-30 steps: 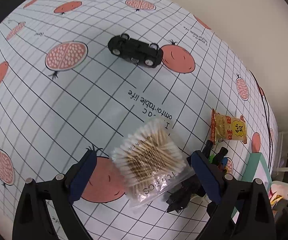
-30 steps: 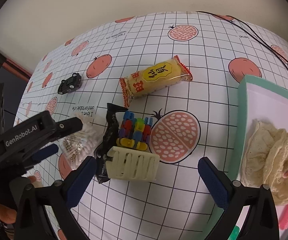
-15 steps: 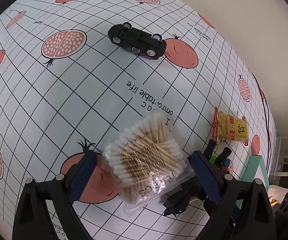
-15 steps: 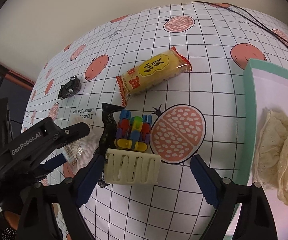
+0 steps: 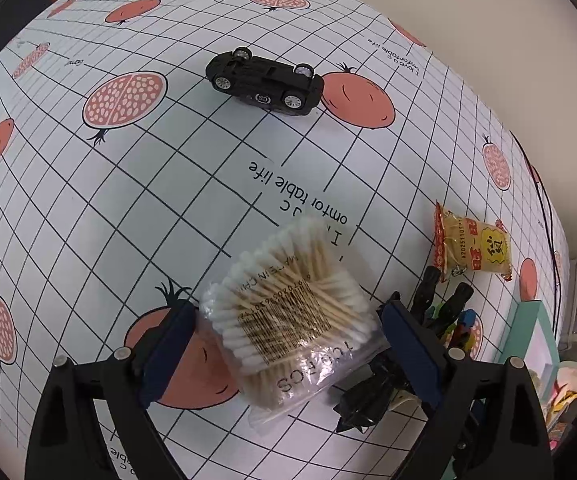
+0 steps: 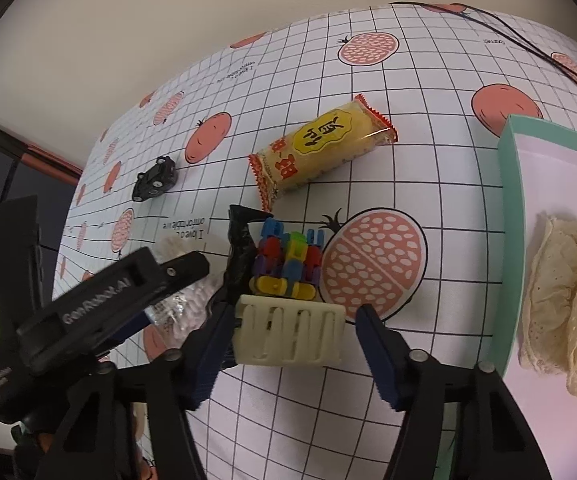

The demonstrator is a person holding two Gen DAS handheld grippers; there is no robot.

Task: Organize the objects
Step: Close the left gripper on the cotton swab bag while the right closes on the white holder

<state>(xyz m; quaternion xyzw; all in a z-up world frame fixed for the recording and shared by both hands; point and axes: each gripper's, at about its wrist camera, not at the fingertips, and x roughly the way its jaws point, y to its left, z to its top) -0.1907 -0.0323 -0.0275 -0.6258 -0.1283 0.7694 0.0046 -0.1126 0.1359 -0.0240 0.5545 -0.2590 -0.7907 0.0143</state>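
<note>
A clear bag of cotton swabs [image 5: 296, 312] lies on the pomegranate-print tablecloth [image 5: 128, 200]. My left gripper [image 5: 288, 348] is open and straddles it, a blue pad close on each side. My right gripper [image 6: 294, 336] is open around a cream slotted plastic piece [image 6: 290, 334]; its left pad is almost on the piece and a small gap shows on the right. Coloured plastic clips [image 6: 288, 256] are stacked just behind that piece, beside a black crumpled wrapper [image 6: 240, 248]. In the right wrist view the left gripper [image 6: 100, 304] hides most of the swab bag [image 6: 184, 312].
A black toy car [image 5: 264, 86] lies wheels-up farther back. A yellow snack packet [image 6: 324, 148] lies beyond the clips. At the right stands a teal-rimmed tray [image 6: 508, 220] holding cream lace cloths [image 6: 568, 300]. A black cable [image 6: 528, 40] runs along the far right edge.
My right gripper's fingers have narrowed around the cream slotted piece and come closer to it. My left gripper has lowered slightly over the swab bag, its opening about the same.
</note>
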